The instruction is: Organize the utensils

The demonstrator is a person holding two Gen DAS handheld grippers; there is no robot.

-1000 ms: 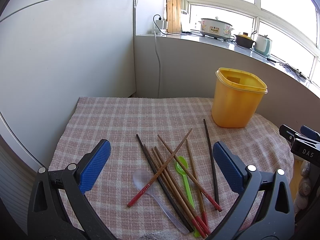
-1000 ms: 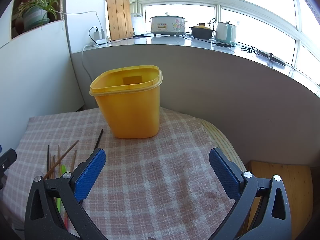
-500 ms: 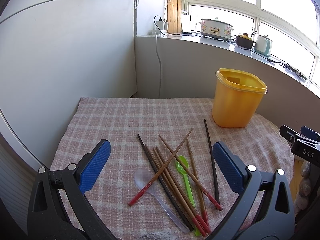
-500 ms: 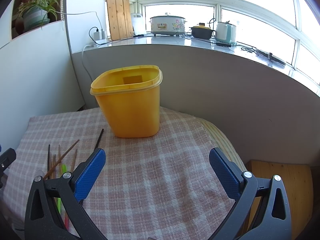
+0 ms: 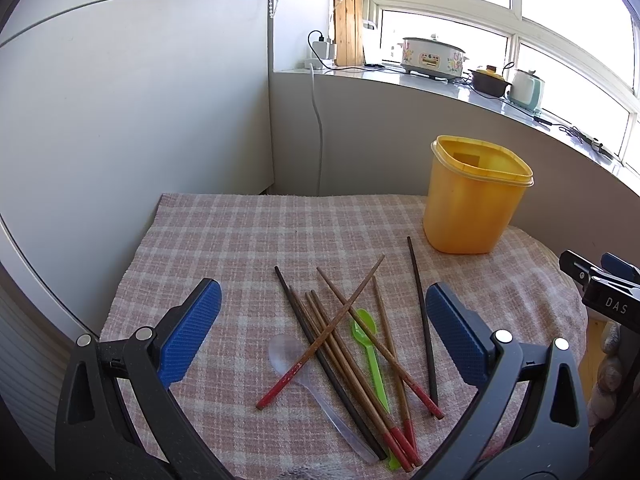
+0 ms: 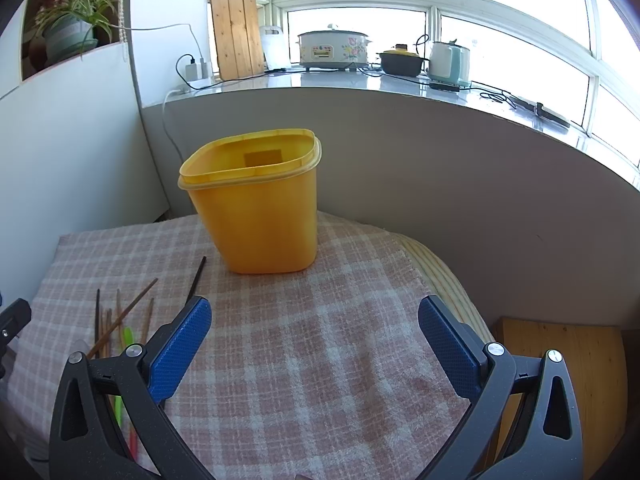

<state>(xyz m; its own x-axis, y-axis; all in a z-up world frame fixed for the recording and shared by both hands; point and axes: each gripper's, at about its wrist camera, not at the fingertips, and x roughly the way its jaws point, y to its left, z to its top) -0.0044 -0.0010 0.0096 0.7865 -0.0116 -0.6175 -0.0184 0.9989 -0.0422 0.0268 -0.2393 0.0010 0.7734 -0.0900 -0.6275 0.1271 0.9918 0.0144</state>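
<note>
Left claw [image 5: 322, 332] and right claw [image 6: 314, 344]: both spread wide, holding nothing. Chopsticks [image 5: 352, 344] lie crossed mid-bench; yellow container [image 6: 256, 208] upright near far edge.

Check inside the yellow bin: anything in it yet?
No utensils stick out above the yellow bin; only its inner back wall shows, and the floor is hidden by the front wall. The chopsticks and both spoons lie on the cloth.

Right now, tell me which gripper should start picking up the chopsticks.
Left. The left gripper hangs open with the chopsticks lying between its fingers; the right gripper, also open, faces bare cloth before the yellow container.
</note>
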